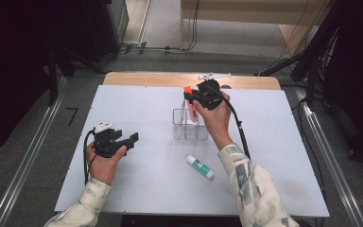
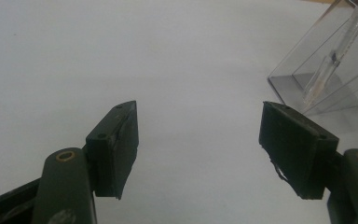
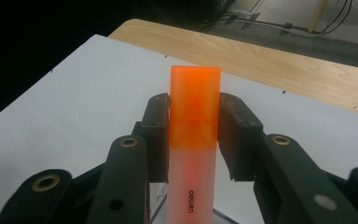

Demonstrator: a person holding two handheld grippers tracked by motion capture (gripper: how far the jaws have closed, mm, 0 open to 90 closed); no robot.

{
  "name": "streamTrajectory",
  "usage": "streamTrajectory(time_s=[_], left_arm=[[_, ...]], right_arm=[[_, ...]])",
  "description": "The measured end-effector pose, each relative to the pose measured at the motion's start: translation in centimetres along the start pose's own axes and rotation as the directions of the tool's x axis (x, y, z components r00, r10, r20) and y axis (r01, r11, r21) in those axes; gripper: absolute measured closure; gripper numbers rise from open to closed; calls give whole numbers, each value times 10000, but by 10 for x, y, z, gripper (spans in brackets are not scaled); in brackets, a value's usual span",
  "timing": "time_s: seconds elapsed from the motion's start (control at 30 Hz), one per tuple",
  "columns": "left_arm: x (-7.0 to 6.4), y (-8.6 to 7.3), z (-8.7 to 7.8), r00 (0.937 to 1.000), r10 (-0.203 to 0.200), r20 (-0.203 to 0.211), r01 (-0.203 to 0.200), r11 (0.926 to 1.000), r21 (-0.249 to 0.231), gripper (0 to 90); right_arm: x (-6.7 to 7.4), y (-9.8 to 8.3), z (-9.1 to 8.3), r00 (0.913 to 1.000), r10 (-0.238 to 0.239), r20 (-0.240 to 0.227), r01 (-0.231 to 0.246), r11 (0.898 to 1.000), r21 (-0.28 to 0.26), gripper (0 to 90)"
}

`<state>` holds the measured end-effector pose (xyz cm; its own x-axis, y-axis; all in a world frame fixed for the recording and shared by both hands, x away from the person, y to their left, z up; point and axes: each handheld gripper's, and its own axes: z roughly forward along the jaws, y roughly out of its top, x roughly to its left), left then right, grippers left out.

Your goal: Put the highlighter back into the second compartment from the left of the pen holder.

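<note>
While right fingers [image 3: 193, 135] clamp the orange highlighter [image 3: 194, 140], its lower end cut off; left fingers [image 2: 200, 149] wide, empty

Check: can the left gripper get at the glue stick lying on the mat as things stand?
Probably yes. The left gripper is open and holds nothing, and the glue stick lies flat on bare white mat with nothing between them. The right gripper is busy farther back, shut on the orange highlighter over the clear box.
</note>
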<state>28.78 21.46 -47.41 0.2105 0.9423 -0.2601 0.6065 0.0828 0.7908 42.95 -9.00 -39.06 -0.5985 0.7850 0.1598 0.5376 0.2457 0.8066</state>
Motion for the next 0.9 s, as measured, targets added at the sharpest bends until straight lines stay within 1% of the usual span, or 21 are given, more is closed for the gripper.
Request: streamTrajectory(time_s=[0.13, 0.37, 0.43, 0.5, 0.67, 0.73, 0.9], left_arm=[[0, 0, 0, 10000, 1, 5, -1, 10000, 3, 289], [0, 0, 0, 10000, 3, -9, -3, 10000, 9, 288], [0, 0, 0, 10000, 13, -6, -13, 10000, -3, 289], [0, 0, 0, 10000, 39, -8, -39, 10000, 9, 289], [0, 0, 1, 10000, 68, -21, -68, 10000, 46, 289], [0, 0, 1, 10000, 45, -26, -44, 10000, 40, 289], [0, 0, 1, 10000, 4, -50, -3, 10000, 29, 289]], right_arm=[[-1, -5, -5, 10000, 52, -85, -52, 10000, -29, 635], [0, -16, -16, 9997, -86, -244, 84, 9999, -79, 628], [1, -21, -18, 9993, -243, -292, 242, 9997, -32, 629], [2, -25, -19, 9991, -353, -256, 354, 9994, 65, 628], [0, -35, -18, 9987, -399, -316, 407, 9988, 270, 610], [-1, -38, -18, 9987, -423, -270, 432, 9985, 341, 602], [-1, -43, -20, 9983, -476, -348, 488, 9982, 335, 556]])
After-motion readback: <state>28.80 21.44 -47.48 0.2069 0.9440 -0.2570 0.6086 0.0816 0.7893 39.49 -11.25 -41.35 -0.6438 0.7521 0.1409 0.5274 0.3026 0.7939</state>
